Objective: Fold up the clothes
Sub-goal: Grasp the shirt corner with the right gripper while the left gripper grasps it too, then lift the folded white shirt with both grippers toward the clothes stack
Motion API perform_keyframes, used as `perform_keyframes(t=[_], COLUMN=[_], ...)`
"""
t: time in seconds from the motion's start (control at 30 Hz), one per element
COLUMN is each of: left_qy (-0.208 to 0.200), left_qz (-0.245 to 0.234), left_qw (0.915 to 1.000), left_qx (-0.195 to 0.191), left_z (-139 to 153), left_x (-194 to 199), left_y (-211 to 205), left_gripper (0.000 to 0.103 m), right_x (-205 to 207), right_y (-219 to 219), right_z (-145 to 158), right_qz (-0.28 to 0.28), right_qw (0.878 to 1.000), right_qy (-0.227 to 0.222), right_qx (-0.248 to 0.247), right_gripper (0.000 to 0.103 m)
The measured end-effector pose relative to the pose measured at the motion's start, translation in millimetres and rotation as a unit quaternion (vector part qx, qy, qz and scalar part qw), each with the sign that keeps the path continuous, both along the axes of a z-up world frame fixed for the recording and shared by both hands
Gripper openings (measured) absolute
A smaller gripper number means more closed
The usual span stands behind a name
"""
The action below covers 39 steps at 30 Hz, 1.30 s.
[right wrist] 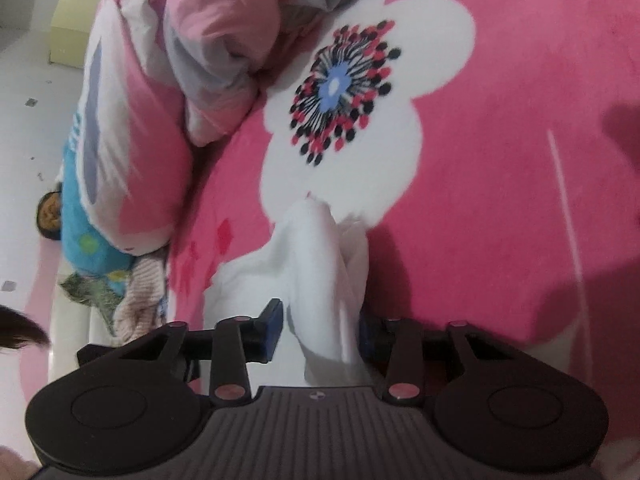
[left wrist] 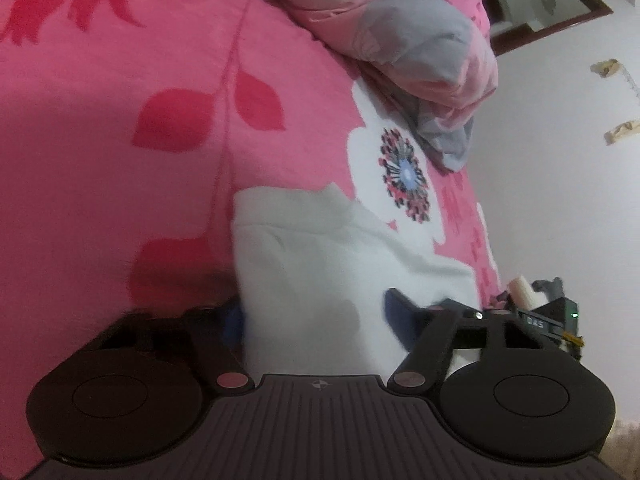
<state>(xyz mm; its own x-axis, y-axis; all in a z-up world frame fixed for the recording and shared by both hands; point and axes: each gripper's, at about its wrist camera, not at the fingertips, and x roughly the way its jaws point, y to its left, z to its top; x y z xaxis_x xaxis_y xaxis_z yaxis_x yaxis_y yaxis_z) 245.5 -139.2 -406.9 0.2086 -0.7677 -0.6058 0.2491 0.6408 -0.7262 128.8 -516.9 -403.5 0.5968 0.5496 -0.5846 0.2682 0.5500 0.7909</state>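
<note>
A white garment (left wrist: pixel 320 256) lies on the pink flowered blanket (left wrist: pixel 100 160). My left gripper (left wrist: pixel 316 316) has its blue-padded fingers wide apart on either side of the cloth, which fills the gap between them. In the right wrist view the same white garment (right wrist: pixel 316 264) is bunched into a ridge between the blue pads of my right gripper (right wrist: pixel 320 328); the jaws stand partly apart around the cloth. The other gripper (left wrist: pixel 552 320) shows at the right edge of the left wrist view.
A rumpled pink and grey quilt (left wrist: pixel 420 32) lies at the far side of the bed, also in the right wrist view (right wrist: pixel 224 40). A pillow (right wrist: pixel 120 140) and a blue cloth (right wrist: pixel 84 232) lie at the bed's left edge. White floor (right wrist: pixel 24 120) beyond.
</note>
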Motion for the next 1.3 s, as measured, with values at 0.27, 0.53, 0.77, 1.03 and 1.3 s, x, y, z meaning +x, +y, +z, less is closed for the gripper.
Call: perform_keyframes(t=[0.27,0.53,0.77,1.03,1.3], left_qy=[-0.066,-0.127,-0.164,-0.188,-0.213], left_qz=[-0.006,-0.013,-0.04,-0.103,-0.186], left_qw=[0.9971,0.9903,0.9839,0.976,0.9577], left_qx=[0.038,0.055,0.058,0.038,-0.051], left_z=[40,105,193,281,343], left_x=[-21,-61,-119,-177,-216], left_y=[-2,2,10,-14,-79], left_gripper=[0.017,0.013,0.012,0.012,0.011], right_x=[-1,-44,-118,-211,-306], right_y=[19,48,59,52,6], right_z=[29,103,173,252,348], right_qz=[0.019,0.027,-0.025,-0.105,-0.172], right_qw=[0.998,0.99,0.987,0.98,0.962], right_qy=[-0.027,-0.091,-0.126,-0.143,-0.159], right_qx=[-0.061,-0.105,-0.097,-0.093,-0.143], right_gripper=[0.023,0.023,0.023,0.023,0.023])
